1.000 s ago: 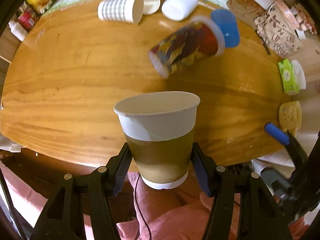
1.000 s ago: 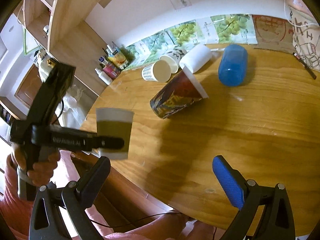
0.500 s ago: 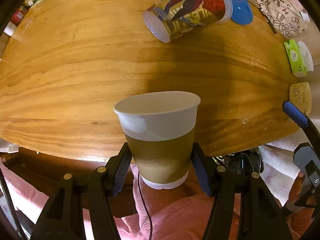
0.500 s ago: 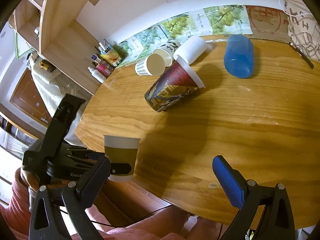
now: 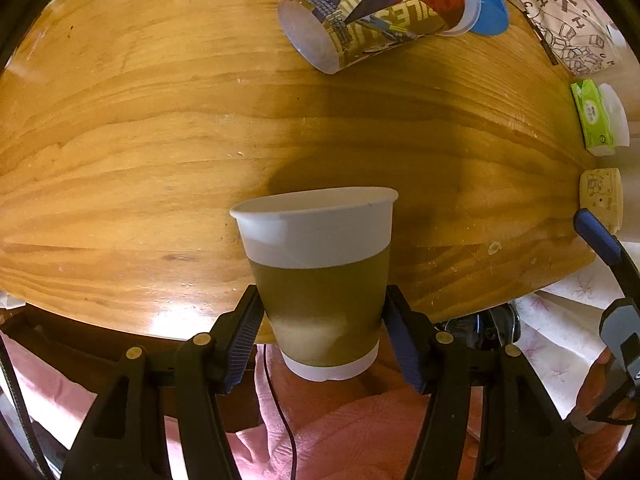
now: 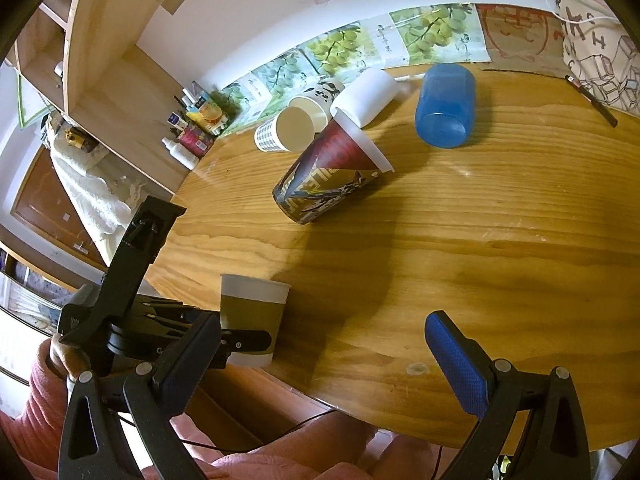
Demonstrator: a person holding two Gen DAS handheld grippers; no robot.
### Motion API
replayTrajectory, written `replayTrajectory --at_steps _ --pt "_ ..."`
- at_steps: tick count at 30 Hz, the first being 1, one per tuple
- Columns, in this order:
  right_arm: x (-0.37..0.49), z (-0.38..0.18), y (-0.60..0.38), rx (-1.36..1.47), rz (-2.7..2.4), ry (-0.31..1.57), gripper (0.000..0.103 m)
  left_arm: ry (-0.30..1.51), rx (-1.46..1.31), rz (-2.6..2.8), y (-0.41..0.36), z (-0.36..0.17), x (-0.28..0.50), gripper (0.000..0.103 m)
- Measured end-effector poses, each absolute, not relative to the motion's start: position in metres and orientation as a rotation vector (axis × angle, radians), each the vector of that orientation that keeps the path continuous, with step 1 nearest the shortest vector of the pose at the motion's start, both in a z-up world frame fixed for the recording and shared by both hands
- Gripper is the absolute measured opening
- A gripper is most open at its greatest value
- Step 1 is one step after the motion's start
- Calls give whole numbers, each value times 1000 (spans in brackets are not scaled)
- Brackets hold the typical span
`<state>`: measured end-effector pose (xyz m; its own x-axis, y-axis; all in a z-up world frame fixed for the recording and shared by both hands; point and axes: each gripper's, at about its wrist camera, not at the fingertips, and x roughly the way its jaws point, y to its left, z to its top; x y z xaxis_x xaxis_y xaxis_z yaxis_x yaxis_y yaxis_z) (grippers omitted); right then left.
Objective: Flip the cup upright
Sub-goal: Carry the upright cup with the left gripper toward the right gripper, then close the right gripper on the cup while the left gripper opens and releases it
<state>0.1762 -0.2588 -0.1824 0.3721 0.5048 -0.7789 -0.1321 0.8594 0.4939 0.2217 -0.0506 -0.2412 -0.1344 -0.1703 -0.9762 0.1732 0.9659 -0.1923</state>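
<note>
A paper cup [image 5: 320, 280] with a white rim and an olive-brown band stands upright between the jaws of my left gripper [image 5: 320, 336], which is shut on its lower half. It hangs at the near edge of the wooden table [image 5: 160, 140]. In the right wrist view the same cup [image 6: 250, 312] shows at the table's near left edge, held by the left gripper [image 6: 240, 340]. My right gripper [image 6: 320, 364] is open and empty over the near table edge.
A comic-print cup [image 5: 376, 8] lies on its side mid-table; it also shows in the right wrist view [image 6: 328, 176]. A blue cup [image 6: 446, 106], a white cup [image 6: 366, 96] and a checked cup [image 6: 284, 130] lie behind it. Tissue packs [image 5: 596, 120] sit at the right edge.
My left gripper has carried the upright cup forward and down toward the table's near edge. The right gripper has stayed open, shifting only slightly.
</note>
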Motion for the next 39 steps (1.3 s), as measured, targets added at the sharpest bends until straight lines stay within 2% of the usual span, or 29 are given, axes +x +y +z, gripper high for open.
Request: replayTrajectory --at_steps 4,8,28,32,39 --pt "179 -184 -258 379 421 1133 102 1675 10 -297 -48 -239 222 71" --pt "182 -185 -256 384 426 1146 102 1679 -6 -318 -46 -235 223 73" --pt "200 -201 -217 449 436 1235 102 1534 45 -417 -20 -188 201 74" --pt "204 -207 -207 470 428 1261 102 1462 58 -411 -9 -176 194 74" --pt "208 -217 -185 466 370 1310 102 1229 137 -376 4 -152 182 74"
